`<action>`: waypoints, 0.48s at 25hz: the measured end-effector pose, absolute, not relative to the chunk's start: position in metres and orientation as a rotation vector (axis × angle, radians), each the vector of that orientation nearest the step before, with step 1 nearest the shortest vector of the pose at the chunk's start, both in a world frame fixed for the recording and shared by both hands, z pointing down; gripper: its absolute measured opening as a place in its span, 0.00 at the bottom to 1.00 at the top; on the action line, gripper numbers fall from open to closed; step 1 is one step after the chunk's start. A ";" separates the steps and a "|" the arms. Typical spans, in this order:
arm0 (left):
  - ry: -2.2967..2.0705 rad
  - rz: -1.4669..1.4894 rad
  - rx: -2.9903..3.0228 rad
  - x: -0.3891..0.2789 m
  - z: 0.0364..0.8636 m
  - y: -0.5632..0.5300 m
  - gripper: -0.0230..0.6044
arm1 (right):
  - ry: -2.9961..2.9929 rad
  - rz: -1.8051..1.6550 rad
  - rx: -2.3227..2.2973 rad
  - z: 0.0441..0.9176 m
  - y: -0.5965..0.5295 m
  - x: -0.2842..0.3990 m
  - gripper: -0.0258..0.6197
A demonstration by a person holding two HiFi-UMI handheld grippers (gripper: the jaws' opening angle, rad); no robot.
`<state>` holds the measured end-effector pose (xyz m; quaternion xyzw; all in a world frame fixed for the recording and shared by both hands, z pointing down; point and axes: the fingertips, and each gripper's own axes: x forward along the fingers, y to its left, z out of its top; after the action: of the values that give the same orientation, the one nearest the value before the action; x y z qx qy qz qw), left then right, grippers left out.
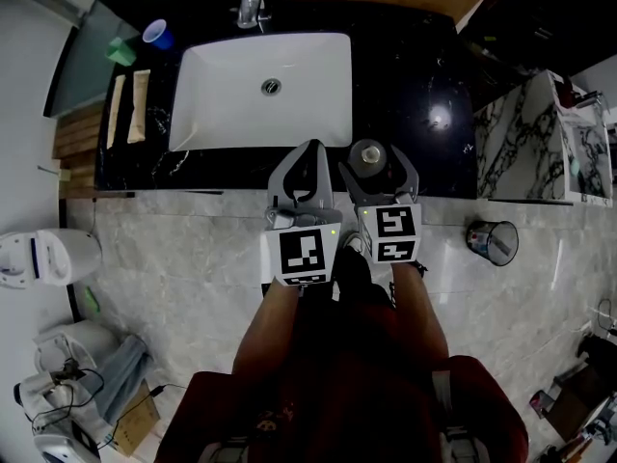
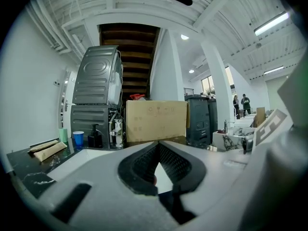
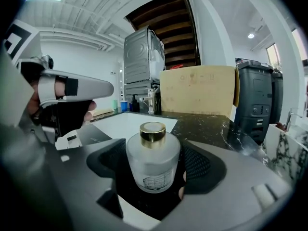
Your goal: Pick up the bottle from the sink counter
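Print on the bottle [image 3: 153,162] is the only label near my grippers: a small dark patch of lines low on the frosted glass, too fine for me to read. Its cap is gold and bare. The cardboard box [image 3: 198,90] behind the counter carries faint marks that I cannot read either. Each gripper cube shows only black-and-white square markers, no words.

My right gripper [image 1: 376,169] has its jaws spread wide, and the bottle stands upright between them on the black counter [image 1: 415,75], at its front edge, just right of the white sink [image 1: 198,114]. In the right gripper view I see a dark gap between the glass and the left pad. The right pad [image 3: 199,165] sits close to the glass, but I cannot tell whether it touches. The bottle's base rests on the counter, so nothing is lifted.

My left gripper [image 1: 313,152] is beside the right one, over the counter's front edge at the sink. Its jaws are pressed together at the tips, with nothing between them; only the pale sink shows through the gap behind the tips.

A blue cup [image 1: 156,34] stands at the far left of the counter.
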<state>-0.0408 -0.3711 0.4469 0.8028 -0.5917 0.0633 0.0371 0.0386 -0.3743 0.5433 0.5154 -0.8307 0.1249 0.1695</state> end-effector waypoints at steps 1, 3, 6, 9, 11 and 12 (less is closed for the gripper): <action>-1.816 0.200 2.462 -0.041 0.449 -0.371 0.04 | -2.354 0.360 1.461 0.546 -0.375 0.039 0.61; -1.815 0.215 2.458 -0.042 0.452 -0.373 0.04 | -2.348 0.370 1.455 0.550 -0.376 0.038 0.61; -1.815 0.225 2.449 -0.043 0.457 -0.375 0.04 | -2.368 0.370 1.451 0.548 -0.382 0.034 0.61; -1.816 0.234 2.443 -0.044 0.460 -0.378 0.04 | -2.368 0.374 1.441 0.551 -0.385 0.032 0.61; -1.818 0.237 2.437 -0.046 0.462 -0.380 0.04 | -2.365 0.378 1.430 0.554 -0.387 0.031 0.61; -1.820 0.237 2.434 -0.047 0.462 -0.381 0.04 | -2.362 0.376 1.426 0.555 -0.388 0.030 0.61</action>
<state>-0.0465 -0.3808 0.4620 0.7976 -0.5963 0.0776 0.0464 0.0301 -0.3883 0.5550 0.5039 -0.8348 0.1330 0.1777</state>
